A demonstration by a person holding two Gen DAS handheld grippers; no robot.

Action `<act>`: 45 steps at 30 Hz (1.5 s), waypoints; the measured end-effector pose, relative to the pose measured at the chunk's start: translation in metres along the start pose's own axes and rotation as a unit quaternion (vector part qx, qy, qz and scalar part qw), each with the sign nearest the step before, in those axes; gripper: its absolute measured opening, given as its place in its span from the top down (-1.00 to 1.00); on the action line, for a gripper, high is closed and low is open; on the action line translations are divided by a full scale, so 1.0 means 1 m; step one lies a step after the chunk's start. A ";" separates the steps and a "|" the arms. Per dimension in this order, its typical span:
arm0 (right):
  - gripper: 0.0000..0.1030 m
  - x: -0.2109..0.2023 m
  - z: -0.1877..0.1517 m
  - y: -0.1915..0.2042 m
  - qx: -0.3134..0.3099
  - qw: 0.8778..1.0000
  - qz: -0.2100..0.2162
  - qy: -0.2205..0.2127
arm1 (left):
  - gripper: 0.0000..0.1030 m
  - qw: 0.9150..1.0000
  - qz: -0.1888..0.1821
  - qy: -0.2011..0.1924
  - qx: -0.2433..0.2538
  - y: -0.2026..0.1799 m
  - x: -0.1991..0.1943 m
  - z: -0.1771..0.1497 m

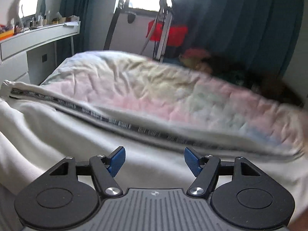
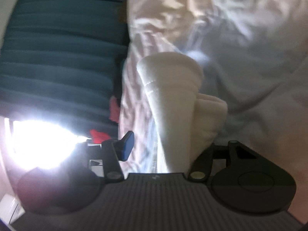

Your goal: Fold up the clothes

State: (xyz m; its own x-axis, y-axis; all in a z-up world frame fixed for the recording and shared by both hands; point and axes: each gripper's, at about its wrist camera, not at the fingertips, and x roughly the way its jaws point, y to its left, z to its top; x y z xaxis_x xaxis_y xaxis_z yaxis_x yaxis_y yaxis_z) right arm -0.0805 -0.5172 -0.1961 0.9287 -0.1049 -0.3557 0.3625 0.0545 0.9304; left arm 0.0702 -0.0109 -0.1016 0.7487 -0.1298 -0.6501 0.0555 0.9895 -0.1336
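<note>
A cream garment (image 1: 57,132) with a black-and-white patterned stripe (image 1: 115,120) lies spread over the bed's pastel quilt (image 1: 154,84). My left gripper (image 1: 155,160) hovers just above the cream cloth, open, its blue pads (image 1: 117,161) wide apart with nothing between them. In the right wrist view, which is rolled on its side, a folded band of the cream garment (image 2: 173,88) runs up between the jaws of my right gripper (image 2: 171,144). The left blue pad (image 2: 128,145) stands clear of the cloth. The other pad is hidden behind it.
A white desk (image 1: 38,36) crowded with small items stands left of the bed. Behind the bed are dark teal curtains (image 1: 250,28), a metal stand (image 1: 163,28), a red box (image 1: 173,32) and a dark pile of things (image 1: 231,71). Teal curtain (image 2: 57,57) fills the right wrist view's left.
</note>
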 end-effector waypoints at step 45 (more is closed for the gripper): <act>0.71 0.039 -0.446 0.065 -0.908 0.412 0.049 0.064 | -0.57 0.994 -0.021 -0.024 -0.107 0.073 -0.046 0.019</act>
State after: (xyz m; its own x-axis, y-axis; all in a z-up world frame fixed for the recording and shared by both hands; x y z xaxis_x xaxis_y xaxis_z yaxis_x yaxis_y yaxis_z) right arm 0.0146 -0.0748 -0.1889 0.9006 0.0325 -0.4335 -0.3229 0.7176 -0.6170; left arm 0.0521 0.0684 -0.0676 0.7802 -0.1623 -0.6041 -0.0506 0.9462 -0.3196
